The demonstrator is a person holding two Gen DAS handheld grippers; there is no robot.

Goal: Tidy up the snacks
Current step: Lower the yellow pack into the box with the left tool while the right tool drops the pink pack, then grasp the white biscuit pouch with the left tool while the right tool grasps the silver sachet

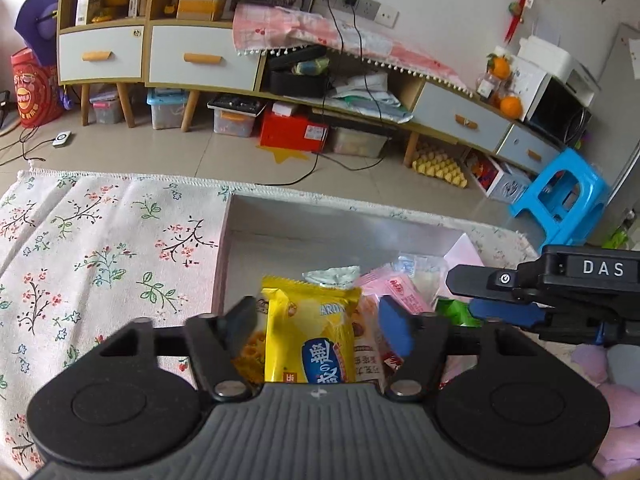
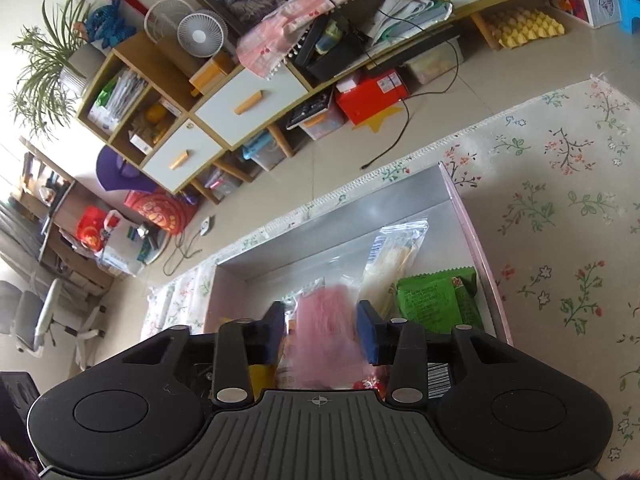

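Note:
A pink-walled box (image 1: 222, 248) with a silvery inside lies on the flowered cloth and holds several snack packets. My left gripper (image 1: 318, 326) hangs over its near end, open, with a yellow packet (image 1: 310, 332) lying between the fingers and a small gap on each side. My right gripper (image 1: 464, 294) comes in from the right over the box. In the right wrist view the right gripper (image 2: 322, 330) is open around a blurred pink packet (image 2: 326, 332) that touches neither pad. A green packet (image 2: 438, 302) and a clear bag (image 2: 394, 264) lie in the box (image 2: 466, 222) beyond it.
The flowered cloth (image 1: 100, 260) spreads to the left of the box, and its fringed far edge drops to a tiled floor. Low cabinets, storage bins and a blue stool (image 1: 560, 196) stand beyond. A purple plush thing (image 1: 616, 392) sits at the lower right.

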